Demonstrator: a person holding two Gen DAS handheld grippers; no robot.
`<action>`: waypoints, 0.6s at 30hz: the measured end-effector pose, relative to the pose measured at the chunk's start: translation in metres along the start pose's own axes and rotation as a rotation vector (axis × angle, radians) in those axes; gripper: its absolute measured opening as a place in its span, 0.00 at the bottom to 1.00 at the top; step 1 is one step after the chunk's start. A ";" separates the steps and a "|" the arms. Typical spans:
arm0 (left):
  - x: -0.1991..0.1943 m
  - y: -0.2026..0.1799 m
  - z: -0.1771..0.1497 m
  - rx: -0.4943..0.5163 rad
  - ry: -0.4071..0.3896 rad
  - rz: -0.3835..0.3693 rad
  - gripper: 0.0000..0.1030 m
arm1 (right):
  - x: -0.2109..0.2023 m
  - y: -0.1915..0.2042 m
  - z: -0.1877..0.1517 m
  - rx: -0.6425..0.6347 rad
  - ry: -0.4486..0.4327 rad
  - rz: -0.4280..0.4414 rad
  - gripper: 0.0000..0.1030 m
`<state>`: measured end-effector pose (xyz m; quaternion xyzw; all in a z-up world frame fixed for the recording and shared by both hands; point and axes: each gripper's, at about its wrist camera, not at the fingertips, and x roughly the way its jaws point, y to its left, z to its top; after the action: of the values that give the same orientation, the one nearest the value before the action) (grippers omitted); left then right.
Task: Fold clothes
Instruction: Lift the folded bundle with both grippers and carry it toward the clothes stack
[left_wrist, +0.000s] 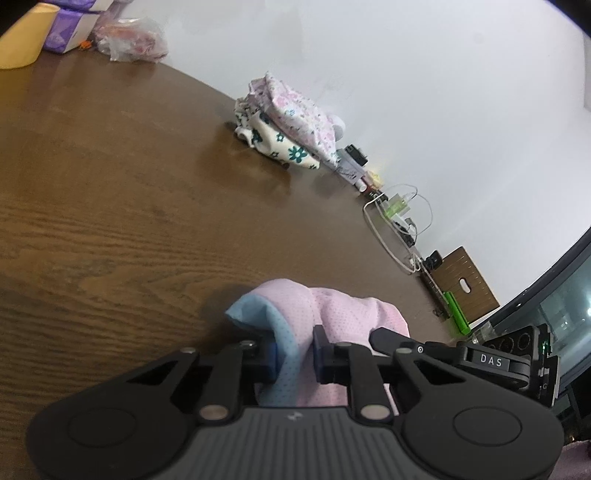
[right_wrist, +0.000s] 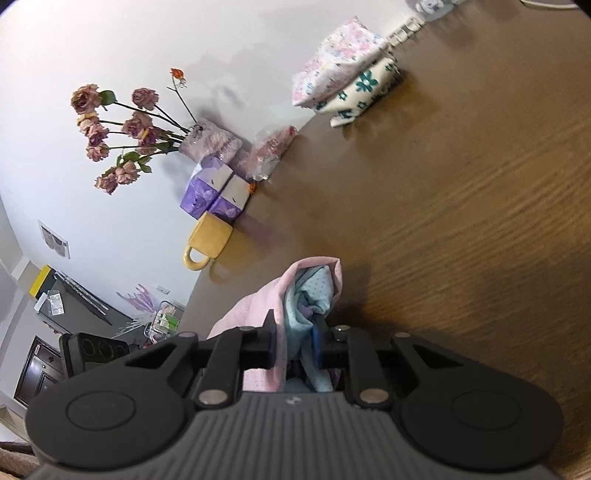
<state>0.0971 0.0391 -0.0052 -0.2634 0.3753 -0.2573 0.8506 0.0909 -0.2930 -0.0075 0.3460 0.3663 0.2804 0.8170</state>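
A pink garment with a light blue inner side lies bunched on the brown wooden table. My left gripper is shut on a fold of it, pink and blue cloth pinched between the pads. In the right wrist view the same pink and blue garment rises in a fold, and my right gripper is shut on it. The other gripper's black body shows at the right in the left wrist view. A stack of folded floral clothes sits at the table's far edge by the wall.
A yellow mug, purple tissue boxes, a plastic bag and a vase of dried roses stand along the wall. Chargers and white cables and a wooden board line the far edge.
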 end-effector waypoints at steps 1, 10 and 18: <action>0.000 -0.001 0.001 0.003 -0.007 -0.007 0.16 | -0.001 0.001 0.002 -0.005 -0.004 0.004 0.16; -0.007 -0.023 0.031 0.075 -0.088 -0.036 0.15 | -0.003 0.021 0.036 -0.070 -0.055 0.032 0.15; -0.001 -0.055 0.098 0.167 -0.159 -0.051 0.15 | 0.003 0.047 0.109 -0.140 -0.109 0.070 0.15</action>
<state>0.1588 0.0248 0.0874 -0.2208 0.2770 -0.2872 0.8900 0.1690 -0.3022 0.0812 0.3152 0.2883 0.3143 0.8478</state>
